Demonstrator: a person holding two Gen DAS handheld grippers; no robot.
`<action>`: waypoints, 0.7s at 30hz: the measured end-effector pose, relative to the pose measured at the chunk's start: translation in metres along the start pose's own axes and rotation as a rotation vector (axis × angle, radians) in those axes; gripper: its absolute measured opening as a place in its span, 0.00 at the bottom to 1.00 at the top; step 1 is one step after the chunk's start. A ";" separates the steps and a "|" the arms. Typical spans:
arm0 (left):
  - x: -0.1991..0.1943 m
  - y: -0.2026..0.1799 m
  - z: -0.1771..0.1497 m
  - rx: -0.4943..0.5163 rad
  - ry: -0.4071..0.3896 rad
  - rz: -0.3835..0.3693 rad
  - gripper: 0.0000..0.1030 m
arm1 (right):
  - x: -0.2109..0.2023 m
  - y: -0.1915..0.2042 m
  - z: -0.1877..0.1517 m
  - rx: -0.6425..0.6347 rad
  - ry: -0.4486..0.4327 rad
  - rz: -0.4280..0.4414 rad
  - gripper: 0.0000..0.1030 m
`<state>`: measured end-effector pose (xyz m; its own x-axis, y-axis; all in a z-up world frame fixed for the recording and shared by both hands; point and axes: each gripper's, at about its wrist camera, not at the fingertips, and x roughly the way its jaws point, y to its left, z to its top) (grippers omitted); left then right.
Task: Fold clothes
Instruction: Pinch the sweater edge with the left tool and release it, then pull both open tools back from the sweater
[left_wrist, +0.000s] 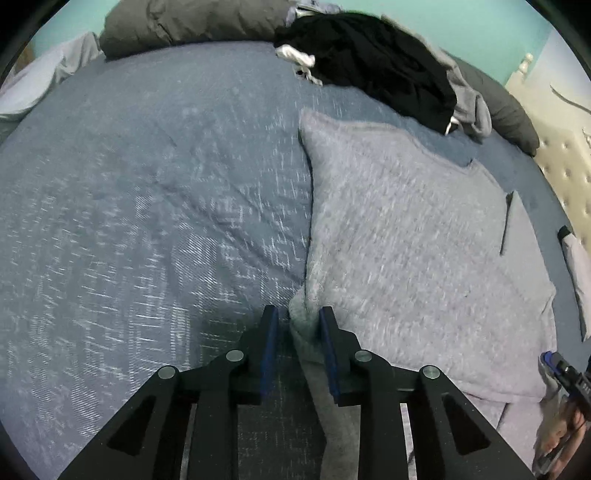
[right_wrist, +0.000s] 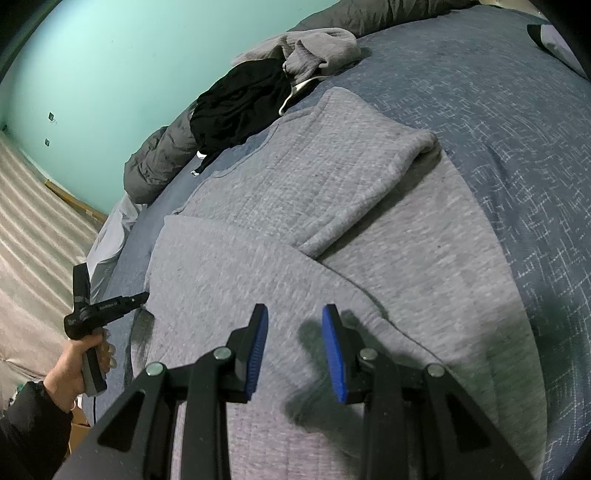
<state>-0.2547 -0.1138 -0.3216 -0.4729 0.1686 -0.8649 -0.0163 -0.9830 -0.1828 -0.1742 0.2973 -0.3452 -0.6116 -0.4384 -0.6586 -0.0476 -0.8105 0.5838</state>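
Left claw (left_wrist: 299, 325): blue pads set close with a bunched grey fold of the sweater between them; the fold lies against the right-hand pad, a thin gap shows at the other, so whether both press on it cannot be told.
Right claw (right_wrist: 294, 321): spread, nothing between the pads; hangs over the near part of the sweater and casts a shadow on it.
Grey sweater (right_wrist: 332, 221): spread flat on the bed, near the bed's edge in the right wrist view; one sleeve folded across the body, its cuff end lying toward the open bedspread.
Sweater edge, left wrist view: runs as a ridge from the claw up toward the clothes pile.
Bed (left_wrist: 147, 184): blue bedspread flecked with white, bare on the side away from the sweater.
Clothes pile (left_wrist: 369, 59): black garment bunched at the far side of the bed, well apart from the sweater; a grey hoodie (right_wrist: 314, 48) with a white drawstring lies against it.
Dark grey duvet (left_wrist: 177, 22): rumpled along the far edge of the bed, behind the pile.
Person's hand (right_wrist: 81, 365): wrapped around the left claw's handle, dark sleeve at the wrist.
Wall (right_wrist: 110, 74): pale green.
Containers: none seen in either view.
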 end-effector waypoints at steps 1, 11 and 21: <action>-0.001 0.000 -0.001 0.003 0.000 0.005 0.25 | 0.000 0.000 0.000 0.002 0.000 -0.001 0.29; -0.014 0.004 -0.016 -0.022 0.008 0.003 0.25 | 0.001 -0.001 0.004 0.007 -0.003 0.012 0.29; -0.085 0.005 -0.075 -0.007 0.026 -0.038 0.36 | -0.015 -0.007 0.005 0.030 -0.023 0.010 0.29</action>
<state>-0.1481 -0.1278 -0.2843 -0.4485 0.2078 -0.8693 -0.0279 -0.9754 -0.2188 -0.1686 0.3118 -0.3374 -0.6304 -0.4366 -0.6419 -0.0655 -0.7940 0.6043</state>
